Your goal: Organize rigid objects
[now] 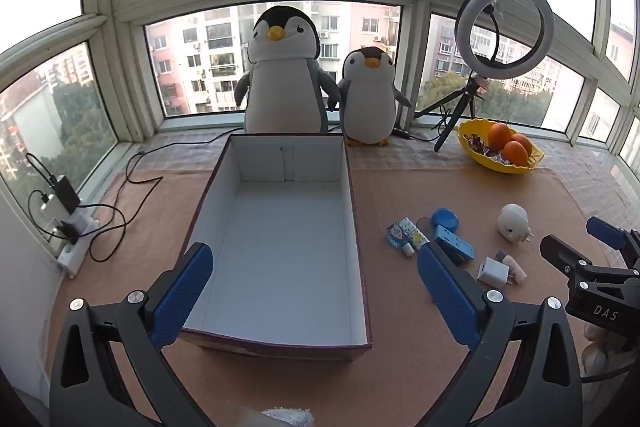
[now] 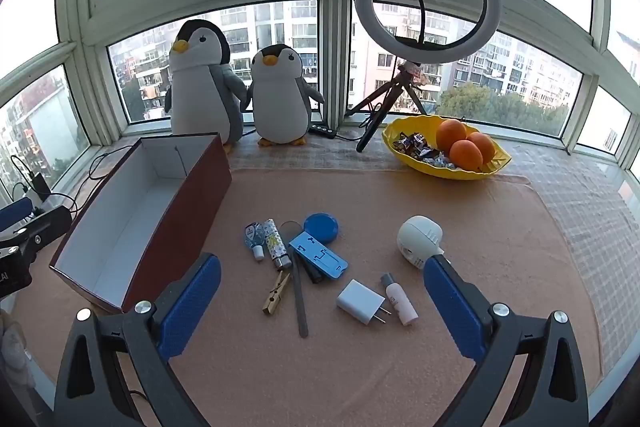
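Observation:
An empty dark-red box with a white inside (image 1: 280,259) (image 2: 132,211) stands on the tan mat. To its right lie small items: a white charger plug (image 2: 360,301) (image 1: 493,270), a pink tube (image 2: 400,301), a blue phone stand (image 2: 318,255) (image 1: 454,242), a round blue tin (image 2: 321,227), a patterned lighter (image 2: 275,243), a small blue bottle (image 2: 254,239), a wooden clothespin (image 2: 277,293), a grey file (image 2: 299,303) and a white round plug-in device (image 2: 420,237) (image 1: 513,223). My left gripper (image 1: 316,291) hangs open over the box's near end. My right gripper (image 2: 322,303) is open above the items, holding nothing.
Two plush penguins (image 1: 280,75) (image 2: 280,95) stand on the sill behind the box. A ring light on a tripod (image 2: 427,7) and a yellow bowl with oranges and sweets (image 2: 448,151) sit at the back right. A power strip with cables (image 1: 68,227) lies at the left.

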`<state>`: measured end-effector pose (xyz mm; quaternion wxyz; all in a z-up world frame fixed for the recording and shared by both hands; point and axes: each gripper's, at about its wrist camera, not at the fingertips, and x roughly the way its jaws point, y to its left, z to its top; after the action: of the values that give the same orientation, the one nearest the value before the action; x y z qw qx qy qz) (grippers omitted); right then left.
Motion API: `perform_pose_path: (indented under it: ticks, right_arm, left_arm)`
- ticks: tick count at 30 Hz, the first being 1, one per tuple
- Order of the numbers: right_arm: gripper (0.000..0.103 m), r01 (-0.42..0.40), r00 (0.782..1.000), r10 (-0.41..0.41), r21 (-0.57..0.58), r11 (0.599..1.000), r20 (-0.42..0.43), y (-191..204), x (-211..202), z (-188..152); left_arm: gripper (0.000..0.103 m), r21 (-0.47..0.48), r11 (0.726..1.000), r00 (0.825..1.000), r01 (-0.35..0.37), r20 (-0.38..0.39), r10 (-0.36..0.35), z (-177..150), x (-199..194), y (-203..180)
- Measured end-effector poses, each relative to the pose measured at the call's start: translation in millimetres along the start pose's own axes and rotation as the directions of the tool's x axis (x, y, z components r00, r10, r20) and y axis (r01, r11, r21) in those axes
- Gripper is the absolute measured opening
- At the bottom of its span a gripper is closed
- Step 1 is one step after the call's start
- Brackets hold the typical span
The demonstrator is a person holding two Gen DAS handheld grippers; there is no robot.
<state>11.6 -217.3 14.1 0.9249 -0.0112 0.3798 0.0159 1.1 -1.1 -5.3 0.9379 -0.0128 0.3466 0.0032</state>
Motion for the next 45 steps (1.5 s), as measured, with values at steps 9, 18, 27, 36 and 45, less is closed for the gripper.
perform_pose_path:
  ticks: [9,18,27,36,45]
  right_arm:
    - [0.100,-0.003,1.000,0.003,0.001,1.000,-0.004,-0.8,-0.2,-0.1]
    - [0.100,-0.001,1.000,0.001,-0.005,1.000,-0.006,3.0,0.8,0.5]
    - [0.100,-0.001,1.000,0.001,-0.005,1.000,-0.007,1.3,-0.7,-1.9]
    - [0.100,-0.001,1.000,0.001,-0.004,1.000,-0.010,1.6,0.0,-3.9]
    - [0.100,-0.002,1.000,0.002,-0.005,1.000,-0.012,1.0,-1.2,-3.9]
  left_arm:
    - [0.102,0.003,1.000,1.000,0.010,-0.006,-0.010,0.6,-3.8,0.5]
    - [0.102,-0.006,1.000,1.000,0.011,-0.019,-0.011,0.2,-1.5,1.2]
    - [0.102,-0.004,1.000,1.000,0.007,-0.017,-0.007,0.1,-1.2,1.8]
    - [0.102,-0.004,1.000,1.000,0.006,-0.018,-0.006,0.0,-1.4,2.3]
    - [0.102,-0.006,1.000,1.000,0.006,-0.020,-0.006,0.2,-0.9,2.9]
